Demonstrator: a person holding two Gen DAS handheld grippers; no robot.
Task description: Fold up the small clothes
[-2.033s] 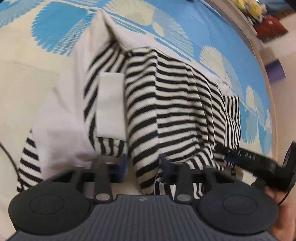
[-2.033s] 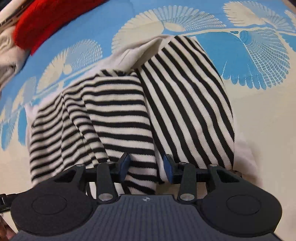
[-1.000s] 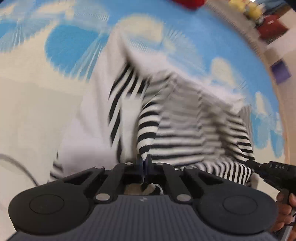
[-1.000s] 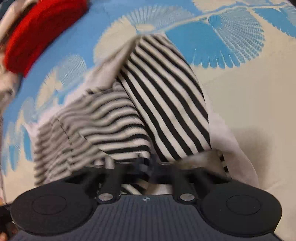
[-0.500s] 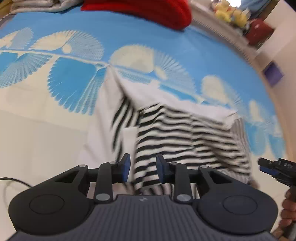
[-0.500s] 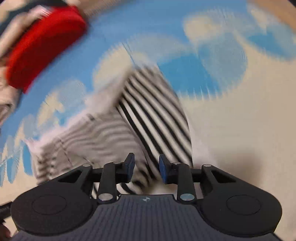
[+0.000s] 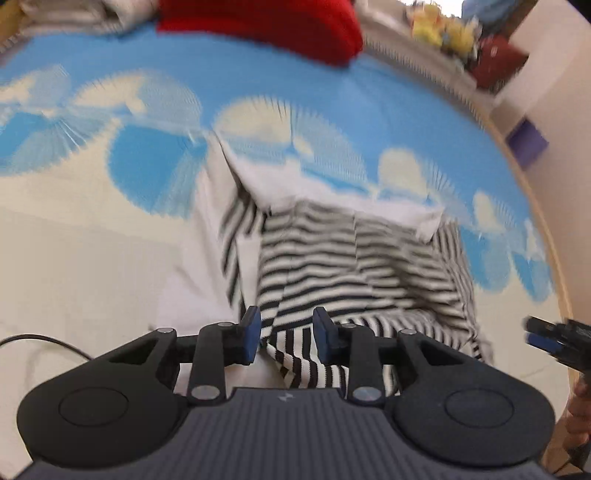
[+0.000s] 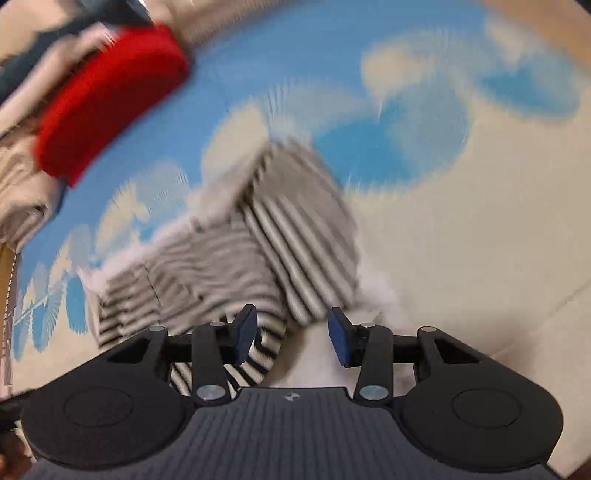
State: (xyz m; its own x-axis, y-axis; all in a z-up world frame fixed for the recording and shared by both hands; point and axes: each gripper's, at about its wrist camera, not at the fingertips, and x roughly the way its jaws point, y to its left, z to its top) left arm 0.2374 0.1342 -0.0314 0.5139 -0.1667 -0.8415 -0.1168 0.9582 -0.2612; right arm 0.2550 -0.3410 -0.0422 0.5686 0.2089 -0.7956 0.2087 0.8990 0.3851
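Blue-cream bedspread (image 7: 332, 122): both claws (image 7: 286, 334) (image 8: 291, 334) just released, opening above striped garment (image 7: 354, 266).

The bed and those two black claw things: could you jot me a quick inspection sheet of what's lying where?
Surface: blue and cream patterned bedspread.
Job's things: striped garment, black and white, lying partly folded with its white inside showing.
Clutter: red cloth and pale piled fabrics at the far edge.
Grippers: left gripper and right gripper have just been opening; both stand open above the garment's near edge, pads not pressing it.
Cables: thin dark cable at the near left.
Surroundings: soft toys and a purple box beyond the bed, blurred.
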